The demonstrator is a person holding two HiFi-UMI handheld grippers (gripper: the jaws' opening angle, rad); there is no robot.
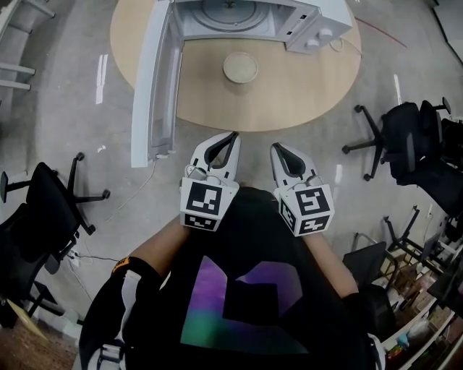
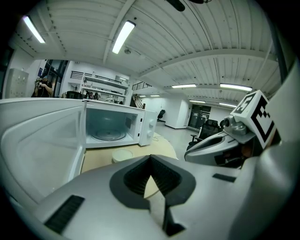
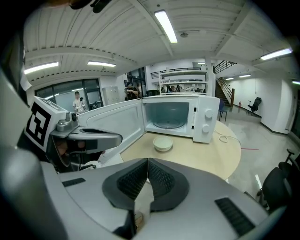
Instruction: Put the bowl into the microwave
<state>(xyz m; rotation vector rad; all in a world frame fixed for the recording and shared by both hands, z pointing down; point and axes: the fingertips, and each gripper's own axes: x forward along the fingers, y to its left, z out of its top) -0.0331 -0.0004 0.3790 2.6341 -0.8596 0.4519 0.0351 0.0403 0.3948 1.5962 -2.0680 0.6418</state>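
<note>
On the round table (image 1: 304, 90): a white microwave (image 1: 311, 22) stands at the far side. Its door (image 1: 153, 79) is swung wide to the person's left, so the cavity and glass turntable (image 1: 228, 11) lie open for loading.
Bowl (image 1: 240, 68): pale and shallow, it sits upright on the tabletop just in front of the open cavity. It is outside the cavity and neither gripper touches it.
Left gripper (image 1: 231, 136): its jaws are pressed together with nothing between them. It is held off the table's near edge, close to the person's torso, and points toward the bowl.
Right gripper (image 1: 278, 147): it is likewise closed on nothing, beside the left one and well apart from the bowl.
Stage: probably the very start, with the bowl not yet reached for.
Next move: the jaws would need to part before one takes the bowl's rim.
Risk: the open door juts out on the left, so a reach from that side could knock it.
Around: black office chairs (image 1: 405, 134) stand on the floor to both sides.
</note>
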